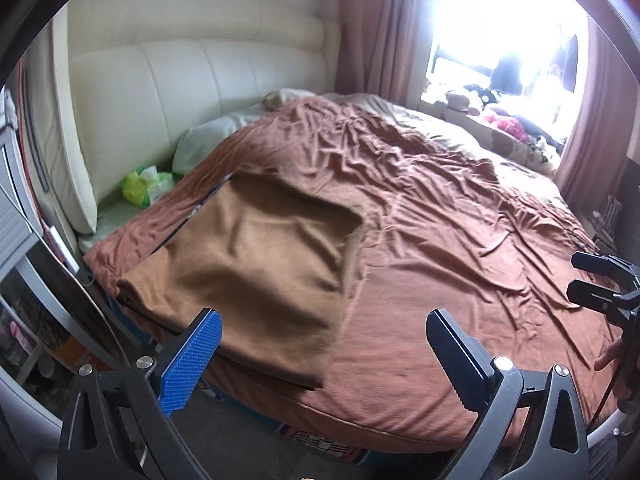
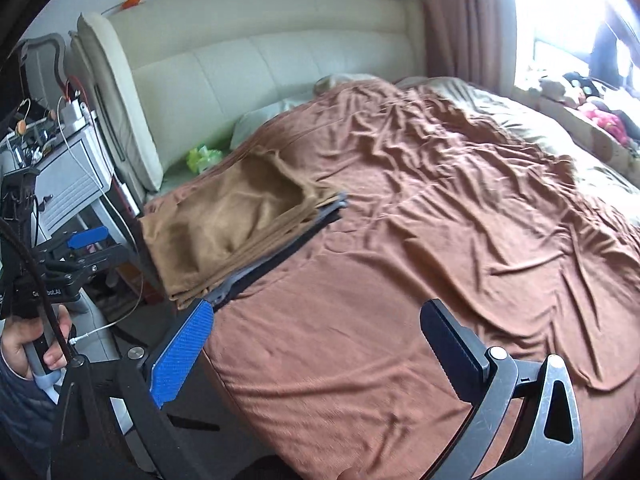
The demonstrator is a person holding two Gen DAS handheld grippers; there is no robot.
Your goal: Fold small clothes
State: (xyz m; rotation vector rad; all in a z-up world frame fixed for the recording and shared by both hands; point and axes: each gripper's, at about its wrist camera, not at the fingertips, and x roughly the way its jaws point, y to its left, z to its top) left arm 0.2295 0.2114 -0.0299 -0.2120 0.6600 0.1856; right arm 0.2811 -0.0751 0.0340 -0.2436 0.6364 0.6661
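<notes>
Bed [image 1: 440,240]: ahead of both my claws, under a wrinkled rust-brown sheet; it fills most of each view.
Headboard [image 1: 180,72]: cream, padded, far beyond my claws at the head of the bed.
Curtains [image 1: 380,20]: pinkish, far ahead and to the right of my left claw, framing a glaring window.
Stack [image 1: 248,264]: folded tan clothes, flat on the bed near its left edge. It lies just ahead of my left claw, reaching toward the blue pad. From my right claw it sits ahead and to the left [image 2: 224,220], with darker folded layers showing along its right edge.
Pillow [image 1: 208,136]: pale, beyond the stack, against the headboard.
Left claw [image 1: 320,344]: mine, jaws spread wide, nothing between them; one blue pad, one dark pad. It hangs above the near edge of the bed. From my right claw it shows far left [image 2: 94,246], off the bed's side.
Right claw [image 2: 316,340]: mine, jaws wide, nothing held, above the bare sheet near the foot edge. From my left claw it shows at the far right [image 1: 600,280].
Left hand [image 2: 28,344]: wrapped round the left claw's handle.
Bag [image 1: 146,186]: green, crumpled, beyond the stack, beside the pillow.
</notes>
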